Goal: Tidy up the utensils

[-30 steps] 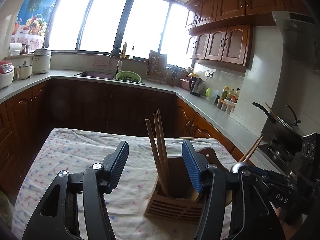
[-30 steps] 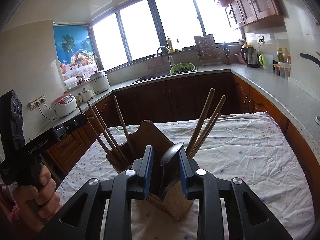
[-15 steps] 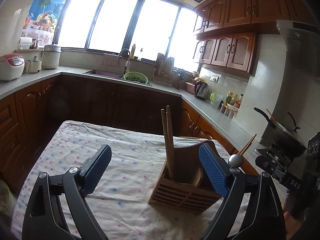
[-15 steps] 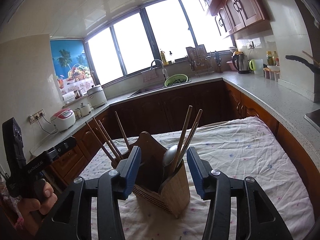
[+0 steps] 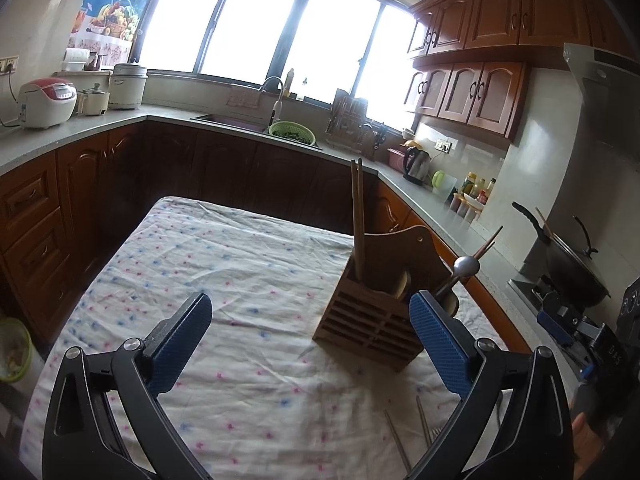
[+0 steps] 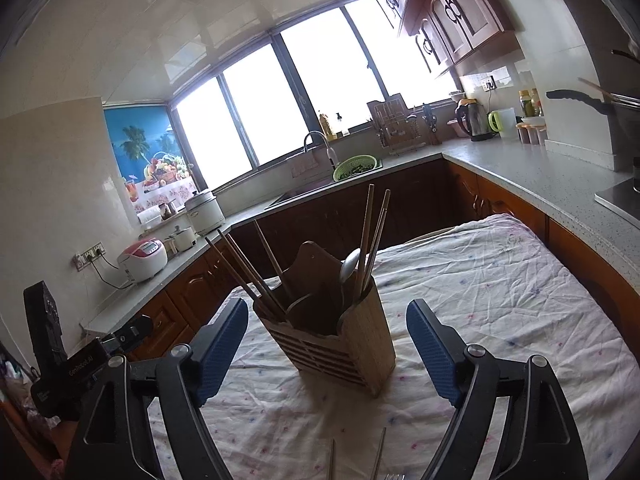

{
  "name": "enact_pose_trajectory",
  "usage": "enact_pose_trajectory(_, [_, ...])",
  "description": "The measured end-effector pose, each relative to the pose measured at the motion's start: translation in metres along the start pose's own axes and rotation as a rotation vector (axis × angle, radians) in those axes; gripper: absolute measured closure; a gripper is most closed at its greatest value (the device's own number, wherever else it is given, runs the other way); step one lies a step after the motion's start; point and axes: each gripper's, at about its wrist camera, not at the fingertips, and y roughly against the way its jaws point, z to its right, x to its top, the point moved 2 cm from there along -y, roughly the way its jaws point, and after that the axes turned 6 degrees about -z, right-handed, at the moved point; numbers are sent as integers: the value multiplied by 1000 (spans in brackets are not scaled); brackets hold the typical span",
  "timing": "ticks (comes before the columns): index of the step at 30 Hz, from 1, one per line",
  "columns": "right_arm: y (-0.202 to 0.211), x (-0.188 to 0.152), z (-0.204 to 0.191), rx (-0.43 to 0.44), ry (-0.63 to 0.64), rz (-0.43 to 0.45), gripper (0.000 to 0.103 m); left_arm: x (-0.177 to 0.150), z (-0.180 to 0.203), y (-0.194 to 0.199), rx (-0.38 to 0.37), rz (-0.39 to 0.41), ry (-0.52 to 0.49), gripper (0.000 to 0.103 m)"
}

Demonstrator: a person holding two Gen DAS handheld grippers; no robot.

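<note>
Both tools stand wide apart at the fingers and carry nothing. Left tool (image 5: 310, 344) and right tool (image 6: 326, 346) hang above the near part of the cloth-covered surface (image 5: 208, 264), each facing the far edge.

Ahead of both stands the wooden holder (image 6: 334, 344), upright on the cloth, already holding wooden chopsticks (image 6: 370, 236) and a metal spoon (image 6: 349, 266). From the left tool it lies ahead and to the right; from the right tool it sits almost centred between the fingers.

Loose utensils remain below the tools, near the surface's near edge: thin metal sticks (image 5: 402, 440), probably chopsticks, with fork tines (image 6: 394, 476) just showing at the bottom of the right view. The sticks' long axes run roughly from near edge to far edge, in line with the fingers.

Judgement: the coming pick goes down and back toward the near edge, not forward. The sticks lie right of the left tool's centre and just under the right tool, so the right is the nearer. A wrist turn is likely needed so the fingers close across the shafts.
</note>
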Motion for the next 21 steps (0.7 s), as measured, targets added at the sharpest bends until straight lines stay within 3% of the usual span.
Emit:
enact_pose_trajectory(14, [43,-36,-16,41,0,13,15,-45,14,67,67,21,-77,2])
enact_pose_trajectory(21, [63,-50,-20,44,4,23,13,-62,12,86,78,26,-67,2])
